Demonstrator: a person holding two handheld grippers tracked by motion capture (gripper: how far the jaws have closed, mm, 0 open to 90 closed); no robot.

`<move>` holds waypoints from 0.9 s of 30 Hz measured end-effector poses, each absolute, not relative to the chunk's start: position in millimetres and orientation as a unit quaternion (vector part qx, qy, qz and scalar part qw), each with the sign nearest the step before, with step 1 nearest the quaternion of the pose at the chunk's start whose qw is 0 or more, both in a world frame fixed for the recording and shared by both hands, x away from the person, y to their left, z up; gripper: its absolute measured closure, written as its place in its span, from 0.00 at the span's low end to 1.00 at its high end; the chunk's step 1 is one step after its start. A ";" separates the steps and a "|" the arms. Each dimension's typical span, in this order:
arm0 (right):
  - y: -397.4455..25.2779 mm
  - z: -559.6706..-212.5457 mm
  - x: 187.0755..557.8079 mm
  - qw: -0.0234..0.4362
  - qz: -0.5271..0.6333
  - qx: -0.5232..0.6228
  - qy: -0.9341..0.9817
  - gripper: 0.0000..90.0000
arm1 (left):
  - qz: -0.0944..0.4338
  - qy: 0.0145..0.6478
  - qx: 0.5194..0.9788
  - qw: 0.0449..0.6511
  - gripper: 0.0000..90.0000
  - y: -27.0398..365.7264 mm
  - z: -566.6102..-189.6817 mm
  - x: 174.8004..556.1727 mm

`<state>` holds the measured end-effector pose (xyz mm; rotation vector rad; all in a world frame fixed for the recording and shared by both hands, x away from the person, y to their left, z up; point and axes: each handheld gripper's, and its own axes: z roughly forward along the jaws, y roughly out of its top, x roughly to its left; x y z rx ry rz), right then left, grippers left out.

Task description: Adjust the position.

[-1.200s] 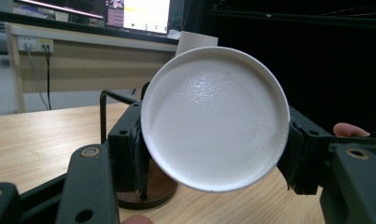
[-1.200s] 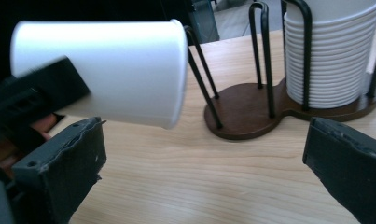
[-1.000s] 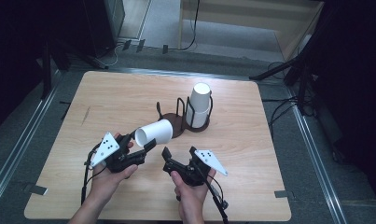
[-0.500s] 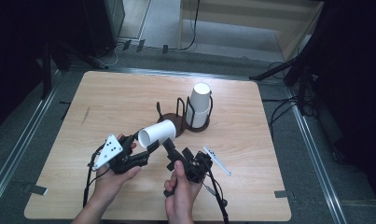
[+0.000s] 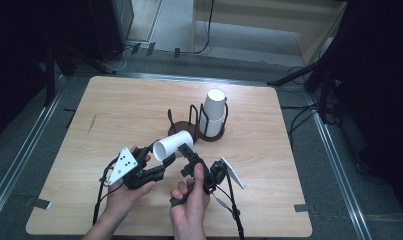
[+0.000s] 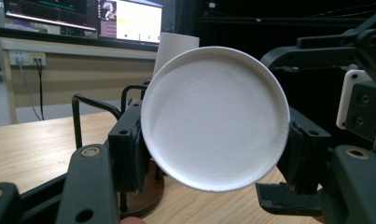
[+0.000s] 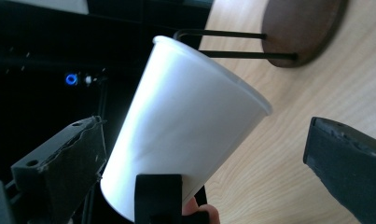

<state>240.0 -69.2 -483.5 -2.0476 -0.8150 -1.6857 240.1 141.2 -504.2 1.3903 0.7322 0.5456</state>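
- High view: both forearms enter from the bottom edge. The left hand carries the left tool, angled up and to the right, clamped on the base end of a white paper cup that lies on its side above the tabletop.
- The right hand holds the right tool rolled over, with its grey plate turned outward and its tips at the cup's near side.
- Behind stands a dark wire rack on a round base, carrying a stack of upturned white cups.
- Left gripper view: the cup's round bottom faces the camera, pinched between the two black jaws on either side. The other tool sits at the right.
- Right gripper view: the jaws stand wide apart, the cup slanting between them. The left pad lies just beside the cup wall; contact cannot be confirmed. The right pad is well apart from it. The rack base lies beyond.
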 end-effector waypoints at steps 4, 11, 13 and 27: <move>-71.1 -484.1 240.1 0.197 -0.591 -0.737 -0.261 0.00 | 0.244 0.320 0.623 0.671 0.41 137.9 -504.8 238.8; -69.6 -484.1 245.8 0.246 -0.587 -0.737 -0.228 0.00 | 0.245 0.313 0.630 0.667 0.41 132.5 -505.7 236.9; -69.0 -485.0 248.5 0.249 -0.584 -0.740 -0.224 0.00 | 0.246 0.312 0.630 0.668 0.41 130.9 -505.9 236.1; -67.4 -493.8 259.0 0.278 -0.587 -0.736 -0.190 0.00 | 0.255 0.301 0.635 0.664 0.41 128.3 -506.6 234.6</move>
